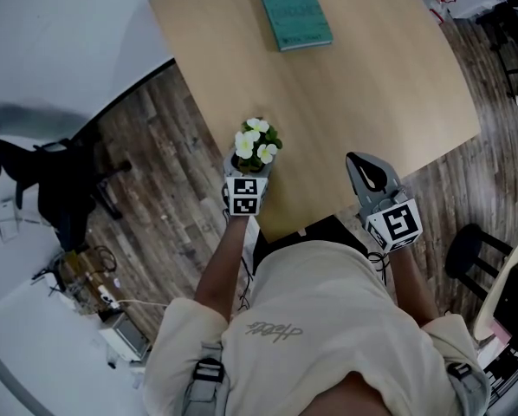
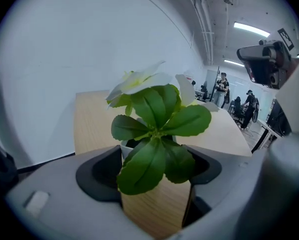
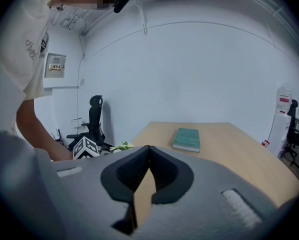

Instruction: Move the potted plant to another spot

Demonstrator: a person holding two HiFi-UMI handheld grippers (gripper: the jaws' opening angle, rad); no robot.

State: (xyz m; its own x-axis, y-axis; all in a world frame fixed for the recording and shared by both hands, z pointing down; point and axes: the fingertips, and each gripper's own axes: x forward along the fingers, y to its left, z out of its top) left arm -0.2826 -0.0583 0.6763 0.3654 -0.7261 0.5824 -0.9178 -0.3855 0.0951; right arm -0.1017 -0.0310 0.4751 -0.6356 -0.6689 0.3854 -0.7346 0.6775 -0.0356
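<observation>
1. We are making out no readable words: the cover print on the one teal rectangular book (image 1: 295, 16) is showing too small
2. We are counting one white-flowered, green-leaved potted plant (image 1: 257, 146) at the near left edge of the one light wooden table (image 1: 372, 76), well apart from the book
3. Our left gripper (image 1: 249, 166) is clamping its white pot between part-spread jaws
4. Our right gripper (image 1: 359, 161) is pressing its jaws together, gripping nothing
</observation>
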